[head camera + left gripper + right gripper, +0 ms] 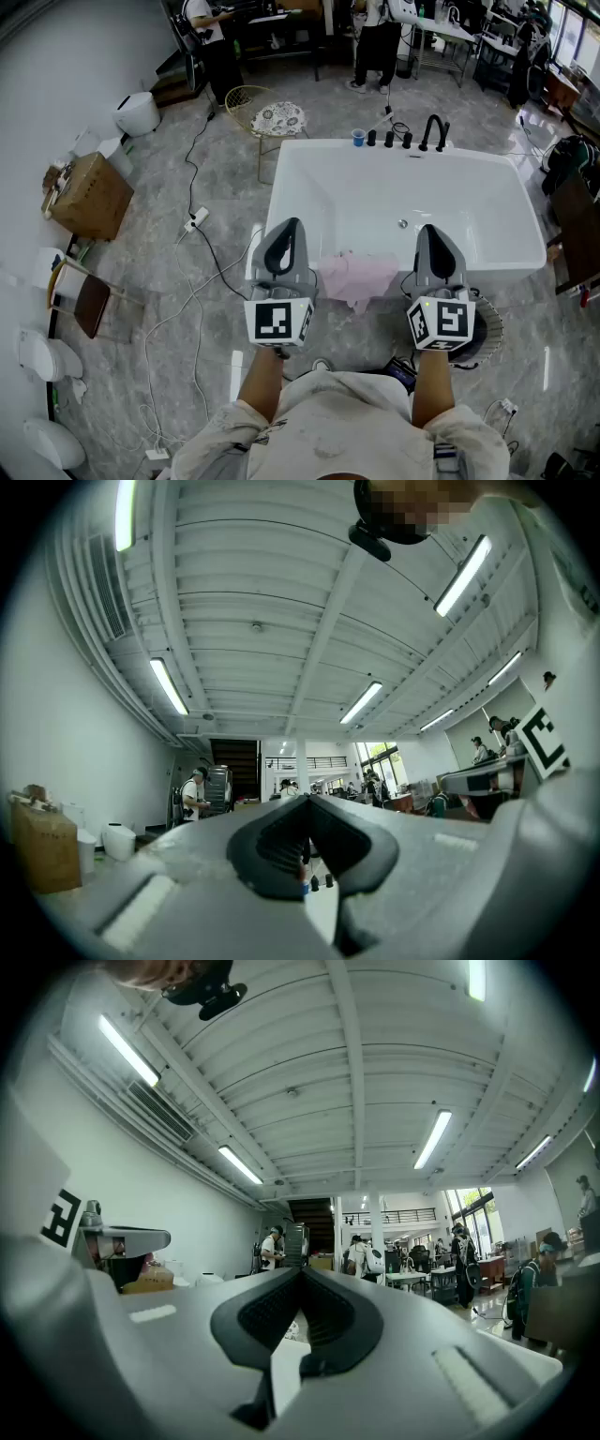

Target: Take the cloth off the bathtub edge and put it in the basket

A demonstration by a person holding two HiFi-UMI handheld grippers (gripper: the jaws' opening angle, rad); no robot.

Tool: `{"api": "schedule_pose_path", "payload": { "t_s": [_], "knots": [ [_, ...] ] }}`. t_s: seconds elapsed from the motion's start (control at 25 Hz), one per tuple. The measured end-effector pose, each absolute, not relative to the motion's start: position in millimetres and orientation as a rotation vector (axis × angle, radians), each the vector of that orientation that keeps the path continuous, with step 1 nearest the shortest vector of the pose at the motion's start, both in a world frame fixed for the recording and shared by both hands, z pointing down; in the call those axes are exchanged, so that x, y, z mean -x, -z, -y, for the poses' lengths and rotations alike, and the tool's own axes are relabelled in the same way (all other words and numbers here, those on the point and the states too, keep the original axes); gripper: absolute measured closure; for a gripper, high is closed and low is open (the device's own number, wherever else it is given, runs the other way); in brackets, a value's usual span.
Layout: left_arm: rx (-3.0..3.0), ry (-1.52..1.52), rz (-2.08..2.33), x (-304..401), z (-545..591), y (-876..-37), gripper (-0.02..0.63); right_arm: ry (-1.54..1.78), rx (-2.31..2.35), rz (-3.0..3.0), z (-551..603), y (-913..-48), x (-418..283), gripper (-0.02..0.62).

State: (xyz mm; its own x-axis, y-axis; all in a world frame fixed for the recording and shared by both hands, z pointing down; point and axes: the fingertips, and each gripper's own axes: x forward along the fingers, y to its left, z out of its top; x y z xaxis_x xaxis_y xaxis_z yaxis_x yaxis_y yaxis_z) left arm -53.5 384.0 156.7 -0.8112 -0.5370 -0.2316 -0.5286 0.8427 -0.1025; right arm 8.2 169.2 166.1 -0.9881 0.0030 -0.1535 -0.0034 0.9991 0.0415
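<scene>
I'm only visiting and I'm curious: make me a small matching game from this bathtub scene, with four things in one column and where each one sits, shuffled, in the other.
Things
1. pink cloth
2. blue cup
3. cardboard box
4. black faucet

Places
A. on the floor, far left
B. draped over the near edge of the bathtub
C. far rim, right end of the row of fittings
D. far rim, left end of that row

Pairs: 1-B, 2-D, 3-A, 4-C

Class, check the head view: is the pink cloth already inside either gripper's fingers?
No, the pink cloth lies draped over the bathtub edge, between the left gripper and the right gripper.
</scene>
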Motion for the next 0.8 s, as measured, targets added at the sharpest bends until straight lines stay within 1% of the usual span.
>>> {"api": "schedule_pose_path", "payload": {
  "t_s": [0.48, 0.8],
  "knots": [
    [0.824, 0.029, -2.787, 64, -410, -169, 0.604, -0.069, -0.022, -3.01, -203, -174, 8, 0.594],
    [0.911, -0.003, -2.797, 76, -417, -184, 0.604, -0.041, 0.067, -3.027, -216, -183, 14, 0.592]
  ]
}}
